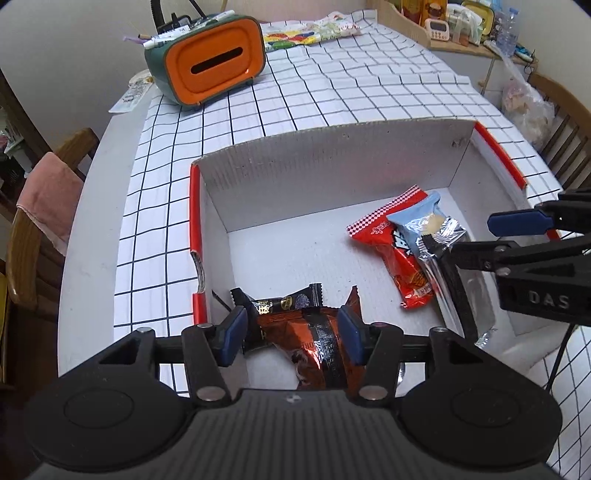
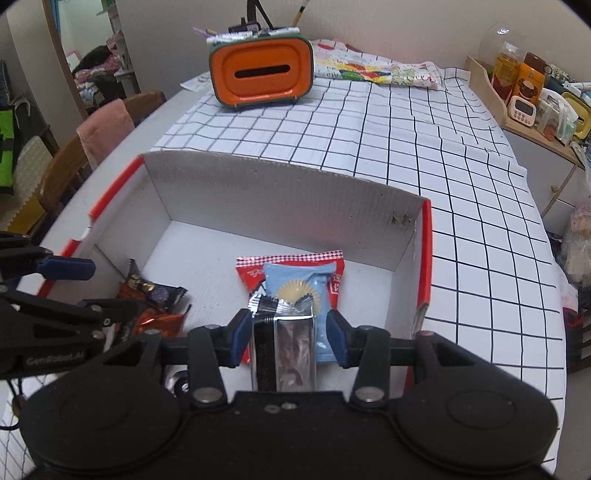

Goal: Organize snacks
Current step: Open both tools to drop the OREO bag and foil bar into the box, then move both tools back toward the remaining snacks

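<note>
A white cardboard box with red edges sits on the checked tablecloth. My left gripper is low in its near left corner. Its blue pads touch both sides of an orange-and-black snack packet. A black packet lies just behind. My right gripper straddles a silver packet. That packet touches the left pad, with a gap at the right pad. Under it lie a light-blue packet and a red one.
An orange-fronted tissue box holding pens stands at the table's far end, beside a colourful pouch. A chair with a pink towel stands left of the table. A shelf of bottles and jars is at the right.
</note>
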{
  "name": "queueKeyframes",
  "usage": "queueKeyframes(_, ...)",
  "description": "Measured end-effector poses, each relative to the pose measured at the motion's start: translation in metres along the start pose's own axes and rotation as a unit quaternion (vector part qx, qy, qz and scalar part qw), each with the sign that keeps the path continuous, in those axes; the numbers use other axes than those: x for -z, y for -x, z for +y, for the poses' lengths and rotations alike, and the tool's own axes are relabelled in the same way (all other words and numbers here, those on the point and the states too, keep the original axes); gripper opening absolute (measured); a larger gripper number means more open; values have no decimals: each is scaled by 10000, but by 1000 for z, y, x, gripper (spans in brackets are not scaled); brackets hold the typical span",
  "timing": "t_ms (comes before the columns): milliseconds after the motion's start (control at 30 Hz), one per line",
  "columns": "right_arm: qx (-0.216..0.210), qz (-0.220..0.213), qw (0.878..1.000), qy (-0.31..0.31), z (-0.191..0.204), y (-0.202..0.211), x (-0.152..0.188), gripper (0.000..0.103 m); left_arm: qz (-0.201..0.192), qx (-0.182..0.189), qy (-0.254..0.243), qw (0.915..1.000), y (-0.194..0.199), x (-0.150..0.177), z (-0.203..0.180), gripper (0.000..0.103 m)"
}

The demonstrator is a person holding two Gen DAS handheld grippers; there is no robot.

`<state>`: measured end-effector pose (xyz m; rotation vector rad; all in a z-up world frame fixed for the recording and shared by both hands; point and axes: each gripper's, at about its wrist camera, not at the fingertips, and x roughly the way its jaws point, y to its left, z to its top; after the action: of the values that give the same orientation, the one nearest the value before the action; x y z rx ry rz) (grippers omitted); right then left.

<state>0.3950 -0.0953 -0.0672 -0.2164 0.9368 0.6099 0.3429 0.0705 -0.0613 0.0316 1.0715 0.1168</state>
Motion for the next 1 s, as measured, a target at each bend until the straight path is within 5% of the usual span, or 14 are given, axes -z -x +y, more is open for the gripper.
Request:
queueKeyframes(633,-298,-616,9976,-145,23,80,29,61,-882,350,136,9954,78,34,5,72)
queueKeyframes(800,-404,-759,9961,-176,30,100,39,81,-1109,468,205,9925,98,49,11,80)
queueKeyframes(1000,-568,-834,9946,-239,36,119,55,89,-1260,526,234,9904,115,69,13,85)
